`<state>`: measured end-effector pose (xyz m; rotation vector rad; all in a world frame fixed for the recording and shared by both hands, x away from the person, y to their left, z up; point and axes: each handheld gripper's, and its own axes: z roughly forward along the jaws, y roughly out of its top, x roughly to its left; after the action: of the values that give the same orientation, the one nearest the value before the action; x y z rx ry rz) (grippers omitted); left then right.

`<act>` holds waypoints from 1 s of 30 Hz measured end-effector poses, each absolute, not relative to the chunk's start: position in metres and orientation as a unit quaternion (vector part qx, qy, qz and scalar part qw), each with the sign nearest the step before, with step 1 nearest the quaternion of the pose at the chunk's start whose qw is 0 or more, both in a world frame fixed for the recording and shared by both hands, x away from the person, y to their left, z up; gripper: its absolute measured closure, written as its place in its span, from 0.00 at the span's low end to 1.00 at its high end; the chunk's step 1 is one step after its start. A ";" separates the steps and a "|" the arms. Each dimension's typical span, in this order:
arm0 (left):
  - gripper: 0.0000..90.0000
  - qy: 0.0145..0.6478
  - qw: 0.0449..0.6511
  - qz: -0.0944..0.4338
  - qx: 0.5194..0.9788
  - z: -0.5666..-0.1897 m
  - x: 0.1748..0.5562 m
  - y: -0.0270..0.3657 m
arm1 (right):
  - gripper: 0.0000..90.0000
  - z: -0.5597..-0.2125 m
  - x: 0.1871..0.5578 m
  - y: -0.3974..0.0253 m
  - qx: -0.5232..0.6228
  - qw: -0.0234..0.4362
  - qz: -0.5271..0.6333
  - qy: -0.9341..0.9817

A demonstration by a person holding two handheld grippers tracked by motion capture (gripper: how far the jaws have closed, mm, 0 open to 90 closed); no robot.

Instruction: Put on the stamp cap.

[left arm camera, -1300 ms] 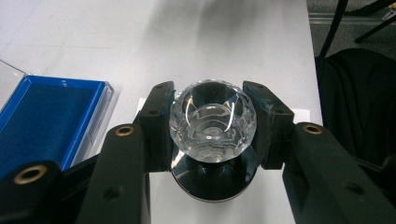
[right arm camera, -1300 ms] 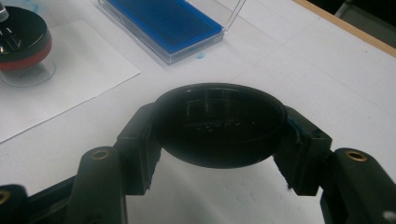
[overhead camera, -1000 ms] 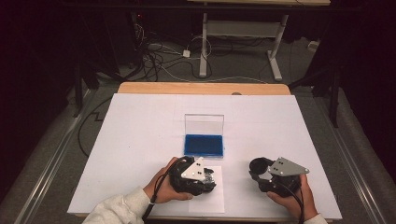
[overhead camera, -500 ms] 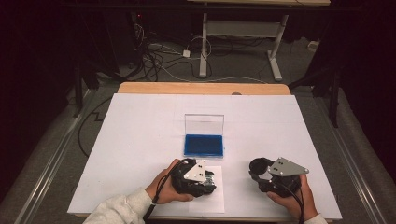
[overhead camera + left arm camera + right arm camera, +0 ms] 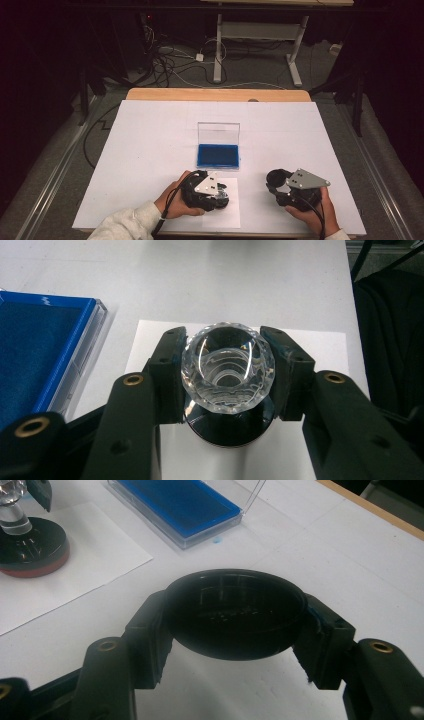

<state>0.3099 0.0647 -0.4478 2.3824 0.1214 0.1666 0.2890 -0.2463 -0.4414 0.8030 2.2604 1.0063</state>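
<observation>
Left gripper [image 5: 227, 385]: jaws clamped on stamp's crystal knob [image 5: 227, 371], just in front of the blue ink pad [image 5: 218, 155].
Right gripper [image 5: 232, 630]: jaws closed around black round cap [image 5: 234, 612], right of the pad.

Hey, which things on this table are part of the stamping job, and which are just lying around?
In use:
left tool gripping the clear stamp handle
right tool holding the black round cap
blue ink pad
sheet of paper

Lying about:
cables on the floor
desk frame behind
</observation>
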 end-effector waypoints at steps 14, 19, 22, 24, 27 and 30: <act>0.61 0.053 0.362 0.059 0.929 -0.447 0.311 0.063 | 0.43 -0.442 0.289 -0.246 0.299 0.264 0.374 0.837; 0.61 0.053 0.364 0.055 0.928 -0.448 0.312 0.064 | 0.43 -0.442 0.289 -0.246 0.299 0.265 0.373 0.837; 0.61 0.054 0.366 0.052 0.928 -0.448 0.313 0.065 | 0.43 -0.441 0.289 -0.246 0.298 0.265 0.374 0.837; 0.61 0.054 0.365 0.053 0.928 -0.448 0.313 0.065 | 0.43 -0.441 0.289 -0.246 0.298 0.265 0.373 0.837; 0.61 0.053 0.365 0.054 0.928 -0.448 0.312 0.065 | 0.43 -0.442 0.289 -0.246 0.299 0.266 0.372 0.837; 0.61 0.053 0.366 0.056 0.928 -0.448 0.312 0.065 | 0.43 -0.441 0.289 -0.246 0.298 0.266 0.373 0.838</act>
<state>0.3117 0.0649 -0.4483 2.3848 0.1363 0.1430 0.2887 -0.2459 -0.4415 0.8048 2.2621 1.0061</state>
